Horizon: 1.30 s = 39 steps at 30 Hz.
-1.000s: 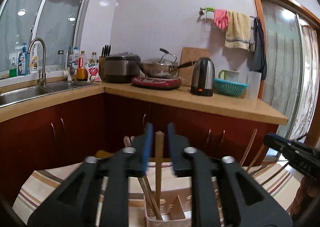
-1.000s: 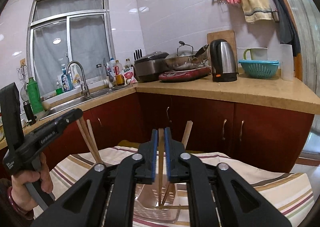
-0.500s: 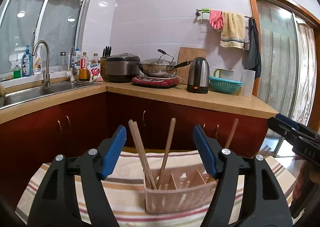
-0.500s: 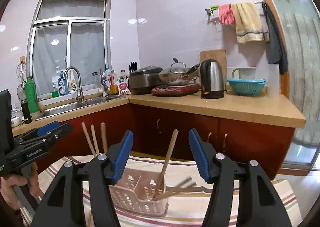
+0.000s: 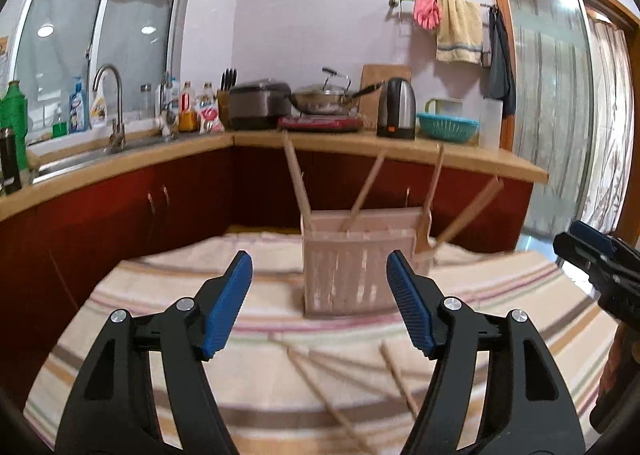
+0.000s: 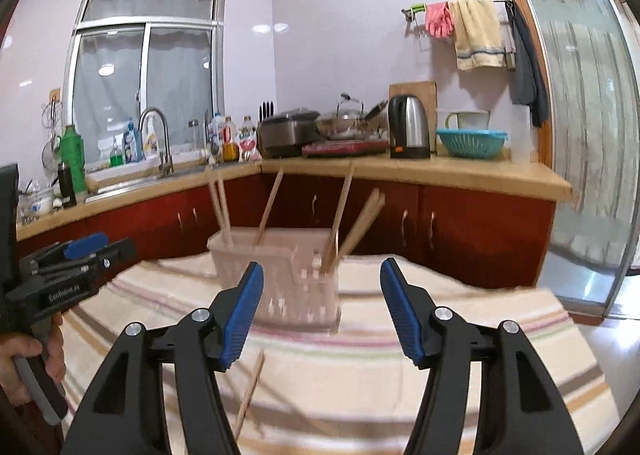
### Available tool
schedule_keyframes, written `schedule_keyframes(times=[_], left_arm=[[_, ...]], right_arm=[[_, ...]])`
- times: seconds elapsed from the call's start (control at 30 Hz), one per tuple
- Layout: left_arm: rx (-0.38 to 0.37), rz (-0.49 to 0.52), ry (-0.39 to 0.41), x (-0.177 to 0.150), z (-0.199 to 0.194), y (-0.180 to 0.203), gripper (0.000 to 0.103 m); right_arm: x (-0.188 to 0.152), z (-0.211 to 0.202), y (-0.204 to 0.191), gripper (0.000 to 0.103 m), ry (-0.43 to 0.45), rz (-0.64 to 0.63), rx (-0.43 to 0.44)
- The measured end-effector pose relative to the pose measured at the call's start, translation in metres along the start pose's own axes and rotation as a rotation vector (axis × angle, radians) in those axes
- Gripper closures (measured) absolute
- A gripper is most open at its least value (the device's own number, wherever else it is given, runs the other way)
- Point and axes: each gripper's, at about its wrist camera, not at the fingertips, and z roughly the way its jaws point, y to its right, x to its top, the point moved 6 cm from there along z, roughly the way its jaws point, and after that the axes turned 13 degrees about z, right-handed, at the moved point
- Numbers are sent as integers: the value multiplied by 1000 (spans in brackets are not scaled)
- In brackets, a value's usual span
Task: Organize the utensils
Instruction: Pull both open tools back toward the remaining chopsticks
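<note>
The left hand-held gripper (image 5: pixel 319 301) stood with its jaws apart and nothing between the blue pads; the frames showed the jaws had just been opening, and the chopstick once clamped there was no longer in them. The right hand-held gripper (image 6: pixel 322 309) was likewise spread and empty, its jaws also lately opened. Both pointed slightly downward toward the striped cloth (image 5: pixel 160 295) covering the tabletop.

Beyond the left jaws, at centre, stood the pink utensil holder (image 5: pixel 360 275), upright, with several wooden chopsticks (image 5: pixel 298 179) leaning in its compartments at mixed angles. Which compartment held which could not be told. Nearer, below the jaws, loose chopsticks (image 5: pixel 396 375) lay crossed on the cloth. In the right wrist view one loose chopstick (image 6: pixel 250 395) lay just under the left pad.

Judgement: the step in hand was the return for the next loose piece. To do it well, each gripper should lower over a single chopstick, pads square across its shaft near the middle, avoiding the crossed spot where two overlap. The image was motion-blurred; the pick should wait until the gripper steadies. Lifted sticks should enter tip-down beside those already standing.
</note>
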Motion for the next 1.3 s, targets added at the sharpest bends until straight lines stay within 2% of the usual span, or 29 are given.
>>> schedule_keyframes(times=[0.17, 0.37, 0.57, 0.8, 0.9, 1.1, 1.3], left_arm=[[29, 21, -26, -36, -25, 6, 35], [44, 28, -85, -79, -48, 11, 35], [59, -2, -116, -104, -66, 8, 35], [79, -15, -140, -125, -81, 0, 35], [83, -25, -154, -134, -84, -4, 35], [79, -35, -172, -140, -82, -1, 35], [63, -27, -181, -139, -76, 7, 35]], right_arm=[[-43, -18, 5, 43, -41, -5, -15], [-79, -35, 5, 43, -74, -7, -16], [-107, -46, -8, 43, -89, -33, 16], [-142, -43, -22, 45, -170, -41, 54], [-157, -38, -25, 48, -220, -31, 60], [-187, -25, -29, 61, -321, -31, 68], [-203, -20, -30, 71, -364, -65, 67]])
